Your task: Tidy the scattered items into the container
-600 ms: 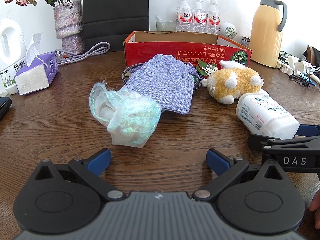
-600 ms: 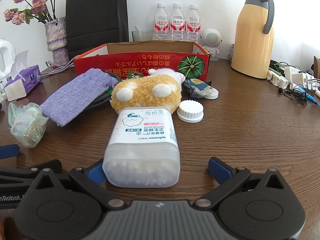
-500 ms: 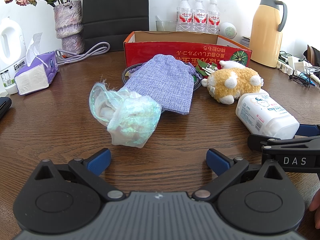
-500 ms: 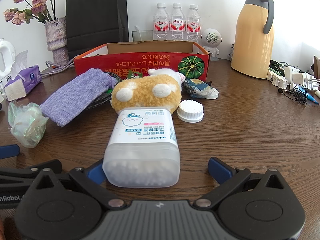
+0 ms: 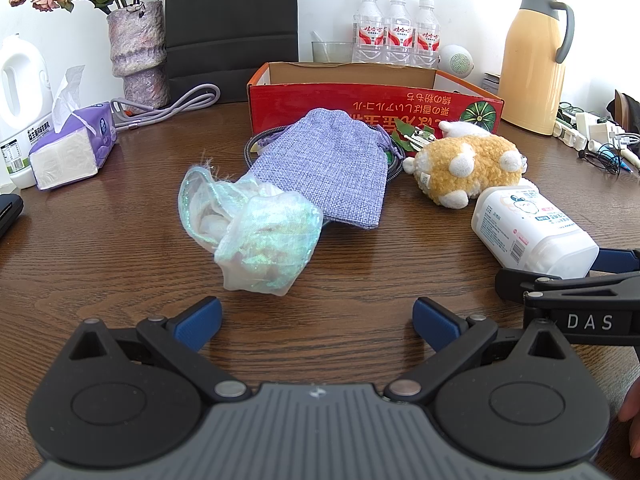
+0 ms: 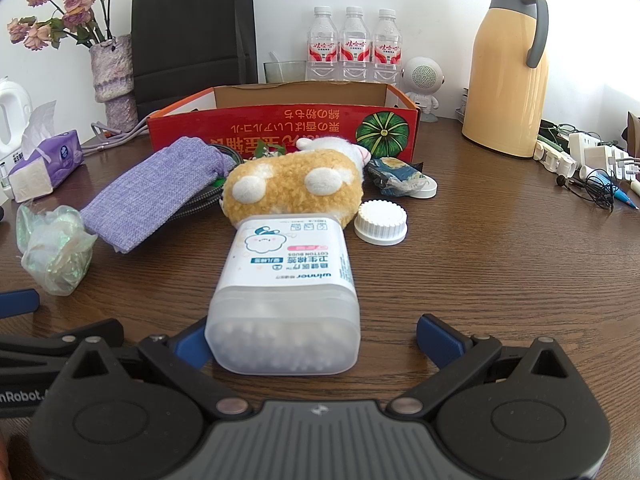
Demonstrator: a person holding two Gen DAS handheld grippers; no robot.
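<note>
Nothing has moved since the earlier frames: both claws and every item on the counter sit where they were. Nearest in the left wrist view, the left claw (image 5: 316,320) fills the bottom of the frame with its blue pads spread wide apart over bare wood, nothing between them. Just above it, centre frame, lies an iridescent organza pouch (image 5: 250,236), and behind that a lilac fabric drawstring bag (image 5: 326,168) resting partly on a coiled cable. In the right wrist view, the right claw (image 6: 310,338) is likewise fully apart; a cotton bud jar (image 6: 286,300) lies on its side with its clear base between the pads, close against the left pad and well clear of the right one, so it is not clamped. Behind the jar, touching its top end, sits a tan plush toy (image 6: 294,190) with white spots, and to its right a white ribbed cap (image 6: 381,222) and a crumpled dark wrapper (image 6: 394,176). Further back, centre frame, stands the red cardboard box (image 6: 280,124) with a pumpkin picture, open at the top, with all the scattered items lying in front of it on the brown wooden counter (image 6: 500,260). Beyond it are three water bottles (image 6: 354,46), and a yellow thermos jug (image 6: 508,68) at upper right.
</note>
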